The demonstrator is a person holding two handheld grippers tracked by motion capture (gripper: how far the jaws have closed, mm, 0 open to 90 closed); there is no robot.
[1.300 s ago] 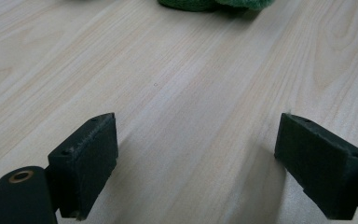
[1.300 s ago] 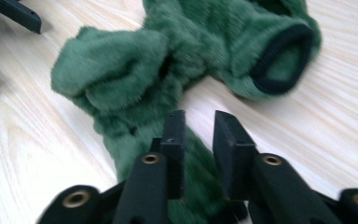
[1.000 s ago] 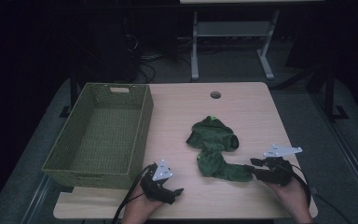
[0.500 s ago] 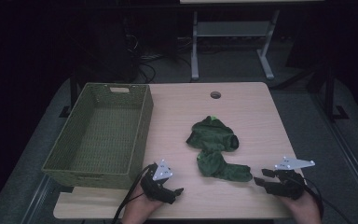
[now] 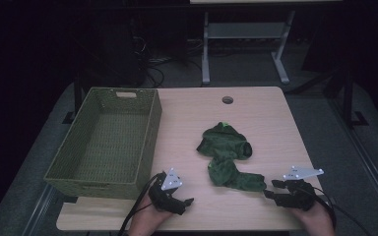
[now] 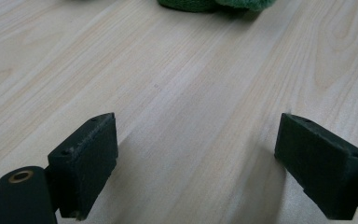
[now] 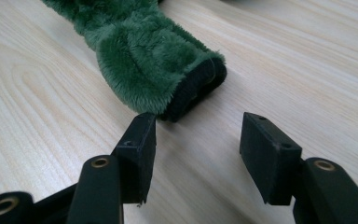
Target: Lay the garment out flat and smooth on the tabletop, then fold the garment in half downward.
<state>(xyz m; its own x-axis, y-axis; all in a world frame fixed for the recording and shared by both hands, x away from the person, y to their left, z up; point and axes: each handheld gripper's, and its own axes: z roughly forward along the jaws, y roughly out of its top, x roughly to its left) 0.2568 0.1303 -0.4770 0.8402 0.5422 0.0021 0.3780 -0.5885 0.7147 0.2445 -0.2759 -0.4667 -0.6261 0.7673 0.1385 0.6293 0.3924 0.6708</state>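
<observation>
Left tongs (image 5: pixel 189 200) and right tongs (image 5: pixel 268 189) are showing black bodies, each wearing a grey three-cornered plate on top w/ small dark holes. Black cable is trailing from each. Up close, the pads (image 7: pixel 140 140) are looking like matte black rectangular blocks w/ small screw holes; black link arms are carrying brass-coloured rivets. No sleeves are showing at the hands.
</observation>
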